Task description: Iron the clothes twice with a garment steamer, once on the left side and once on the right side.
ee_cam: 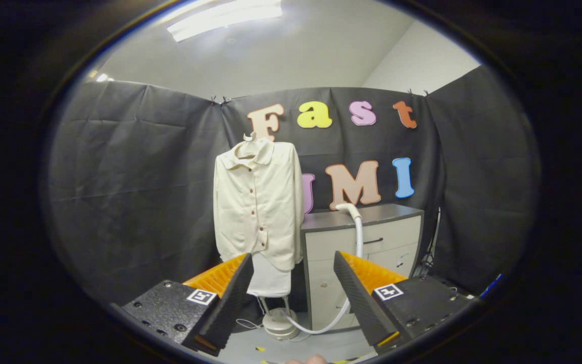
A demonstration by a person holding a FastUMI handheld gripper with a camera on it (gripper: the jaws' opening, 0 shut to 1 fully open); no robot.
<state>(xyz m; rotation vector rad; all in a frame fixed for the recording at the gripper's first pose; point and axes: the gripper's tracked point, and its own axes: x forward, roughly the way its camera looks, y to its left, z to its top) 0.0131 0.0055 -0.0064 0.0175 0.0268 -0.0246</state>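
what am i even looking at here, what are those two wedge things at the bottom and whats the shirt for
The two wedges are the fingers of a hand-held gripper; a person carries it, and no robot arm is involved. The camera rides on that gripper and looks forward along the fingers, with a fisheye lens that bends the picture round. The fingers stand open with nothing between them.

Beyond them a cream shirt hangs on a hanger on a stand, whose round base rests on the floor. Beside the shirt is a grey cabinet with drawers. A white hose arches over the cabinet top and runs down to the floor near the base; it likely belongs to the garment steamer, whose head I cannot make out. The job is to steam the shirt, and nothing is held yet.
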